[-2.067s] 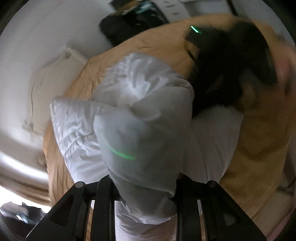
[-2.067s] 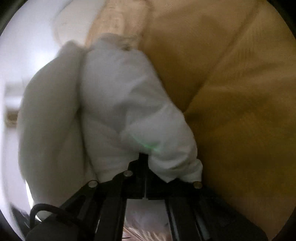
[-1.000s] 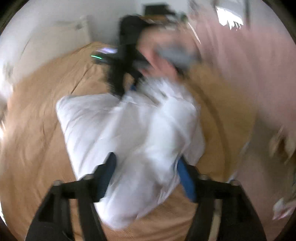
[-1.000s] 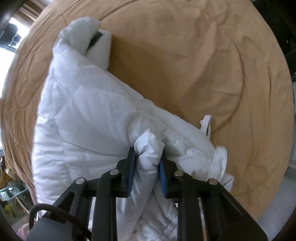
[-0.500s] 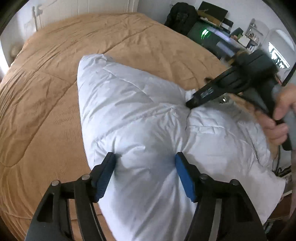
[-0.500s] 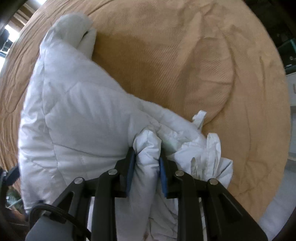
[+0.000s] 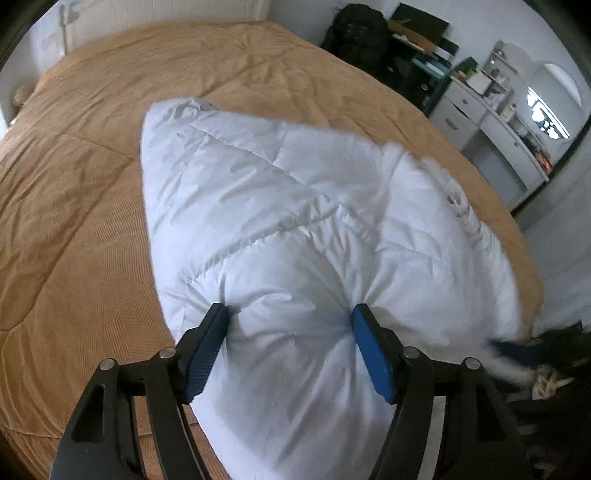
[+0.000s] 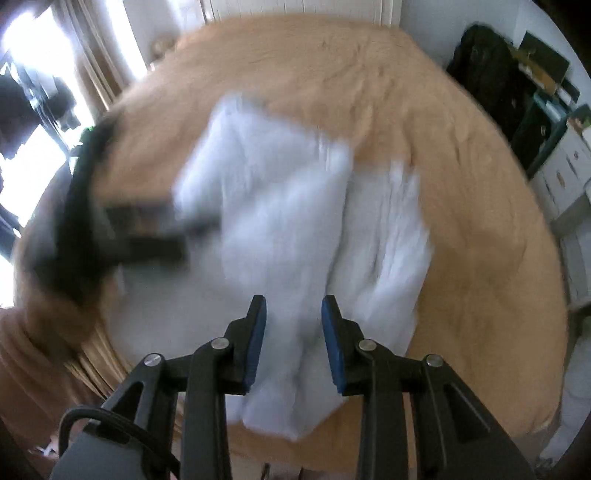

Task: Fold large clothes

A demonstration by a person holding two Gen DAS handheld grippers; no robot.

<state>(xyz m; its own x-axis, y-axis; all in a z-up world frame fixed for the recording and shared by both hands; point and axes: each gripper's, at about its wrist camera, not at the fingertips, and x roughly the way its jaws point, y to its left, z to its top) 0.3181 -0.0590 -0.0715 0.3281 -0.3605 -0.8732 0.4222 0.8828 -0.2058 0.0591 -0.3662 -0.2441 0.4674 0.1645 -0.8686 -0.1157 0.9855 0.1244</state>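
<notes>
Tan bedspread [image 7: 92, 206], unlabelled white jacket [image 7: 280, 236]

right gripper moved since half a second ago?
Yes. The right gripper has pulled back off the white jacket, towards the bed's near edge, jaws opening.

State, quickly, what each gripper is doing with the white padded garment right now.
Left gripper: shut on the white padded garment.
Right gripper: open, nothing gripped.

The jacket [image 7: 295, 229] lies on the bed [image 7: 92, 166], near its front right edge. Behind the bed's far right corner stands a bag [image 7: 356, 35], with a dresser [image 7: 491, 125] further right.
</notes>
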